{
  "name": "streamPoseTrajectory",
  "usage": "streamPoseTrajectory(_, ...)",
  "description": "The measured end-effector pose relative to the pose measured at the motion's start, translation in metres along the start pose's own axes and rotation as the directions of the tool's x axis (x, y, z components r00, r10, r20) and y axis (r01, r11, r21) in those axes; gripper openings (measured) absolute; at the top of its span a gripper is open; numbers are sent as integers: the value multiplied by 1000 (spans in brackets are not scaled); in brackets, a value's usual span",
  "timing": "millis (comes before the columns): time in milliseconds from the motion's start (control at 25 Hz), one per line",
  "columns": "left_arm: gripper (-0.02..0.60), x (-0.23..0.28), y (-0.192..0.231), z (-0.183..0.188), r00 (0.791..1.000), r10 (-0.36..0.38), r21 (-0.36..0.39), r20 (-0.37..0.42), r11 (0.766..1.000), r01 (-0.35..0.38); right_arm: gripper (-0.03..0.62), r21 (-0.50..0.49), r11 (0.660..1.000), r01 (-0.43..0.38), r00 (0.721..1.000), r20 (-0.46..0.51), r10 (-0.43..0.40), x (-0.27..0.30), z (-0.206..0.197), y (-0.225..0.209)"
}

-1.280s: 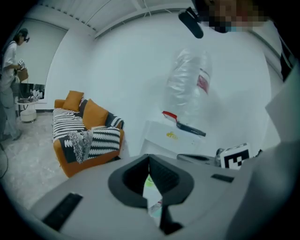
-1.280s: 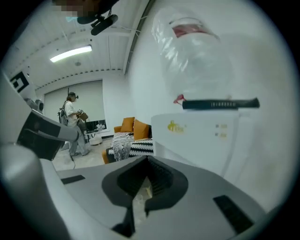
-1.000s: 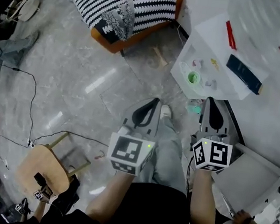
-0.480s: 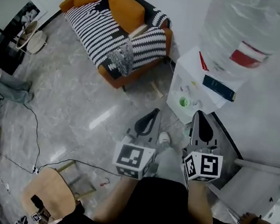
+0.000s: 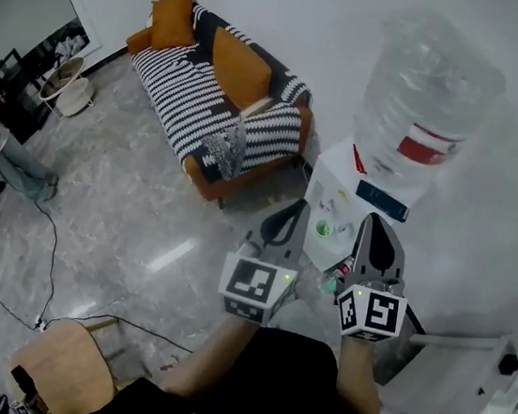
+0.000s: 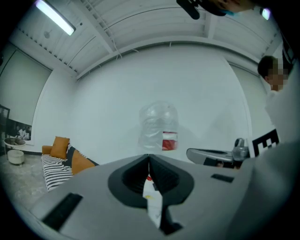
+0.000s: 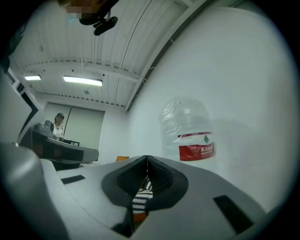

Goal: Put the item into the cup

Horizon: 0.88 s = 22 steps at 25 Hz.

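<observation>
— Green plastic is seen on the white water dispenser (image 5: 340,179): is that the cup?
— Yes. A small green cup (image 5: 323,227) is set on the dispenser's ledge, below the big clear water bottle (image 5: 430,91). In the head view it is framed between the tips of the two grippers.
— How are the jaws set?
— The left gripper (image 5: 297,208) is closed, its jaws pressed tip to tip, and nothing is pinched between them. Only a bit of the dispenser is glimpsed through the hollow behind the tips. The right gripper (image 5: 371,222) is closed likewise and is empty. The striped sofa (image 5: 207,100) with its orange cushions is glimpsed through its hollow.
— And the item?
— It cannot be told apart at this size. No thing is held by either gripper.
— How are the grippers placed?
— They are held side by side in the air, pointed toward the dispenser and the white wall and kept short of both. A wooden chair (image 5: 62,370) is seen on the grey floor behind.
</observation>
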<state>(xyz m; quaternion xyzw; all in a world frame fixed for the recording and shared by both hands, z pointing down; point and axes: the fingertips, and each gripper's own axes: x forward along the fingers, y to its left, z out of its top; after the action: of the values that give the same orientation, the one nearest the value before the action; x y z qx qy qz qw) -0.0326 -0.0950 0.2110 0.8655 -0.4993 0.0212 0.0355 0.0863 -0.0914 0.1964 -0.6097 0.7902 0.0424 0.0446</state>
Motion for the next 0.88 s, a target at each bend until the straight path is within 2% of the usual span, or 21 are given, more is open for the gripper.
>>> streamPoseTrajectory(160,14,5,-11,16,1000,-16,34,25,999,15,11,-2,1000,-16,1000,1,16,-6,4,7)
streamPoseTrajectory(440,13,1,-5,12,1000,20,45,10,999,-20,9,-21,998,-53,998,-30,52,-3,-1,24)
streamPoseTrajectory(680,14,1,-4,2,1000,16,24,7,1000,-17,9,-20,997,-71,997,-44,70,-2,-5,30)
streamPoseTrajectory(880,14,0,-14,-1,999,-32,-21,13,999,32,11,-21,998,-63,996,-62,62,-5,-6,31)
